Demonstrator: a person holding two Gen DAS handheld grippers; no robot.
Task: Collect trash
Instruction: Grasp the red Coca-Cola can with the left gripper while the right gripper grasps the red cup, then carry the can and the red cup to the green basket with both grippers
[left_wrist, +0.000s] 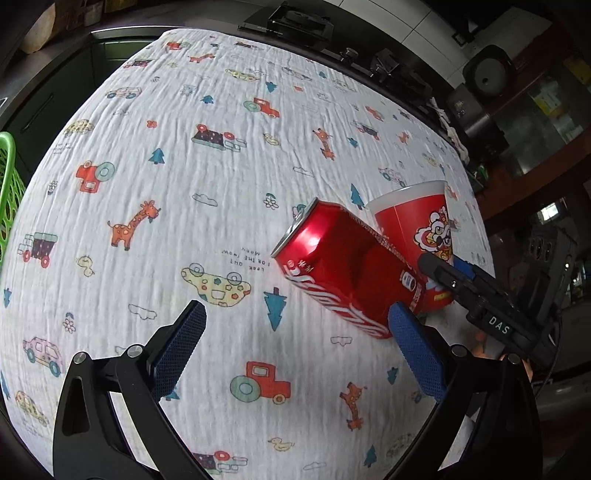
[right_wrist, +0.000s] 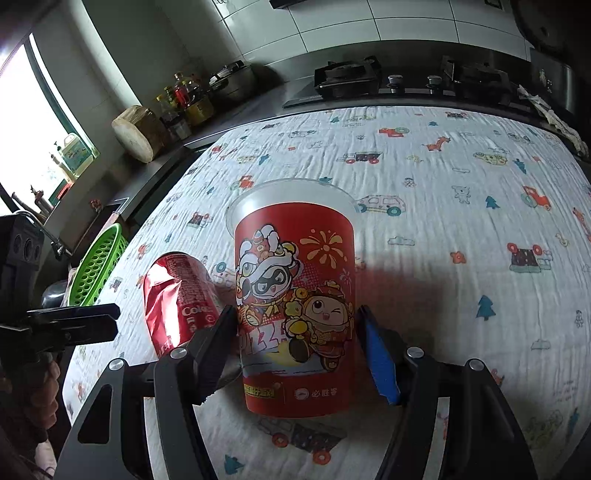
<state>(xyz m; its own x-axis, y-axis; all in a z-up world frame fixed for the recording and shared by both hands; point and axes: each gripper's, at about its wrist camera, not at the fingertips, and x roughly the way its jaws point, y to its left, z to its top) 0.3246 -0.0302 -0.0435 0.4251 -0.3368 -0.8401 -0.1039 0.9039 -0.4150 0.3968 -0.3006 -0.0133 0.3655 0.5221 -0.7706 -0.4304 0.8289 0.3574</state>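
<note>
On cloth-covered desk (right_wrist: 461, 177): right claw (right_wrist: 295, 328) straddling upright red cup (right_wrist: 295, 295), pads touching, apparently gripped for lifting. Left claw (left_wrist: 295, 332) wide open, empty, beside dented can (left_wrist: 343, 269), probably next; green basket (right_wrist: 98, 266) nearby.

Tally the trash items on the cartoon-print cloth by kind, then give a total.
Dented red cola can: 1
Red paper cup: 1
Total: 2
</note>
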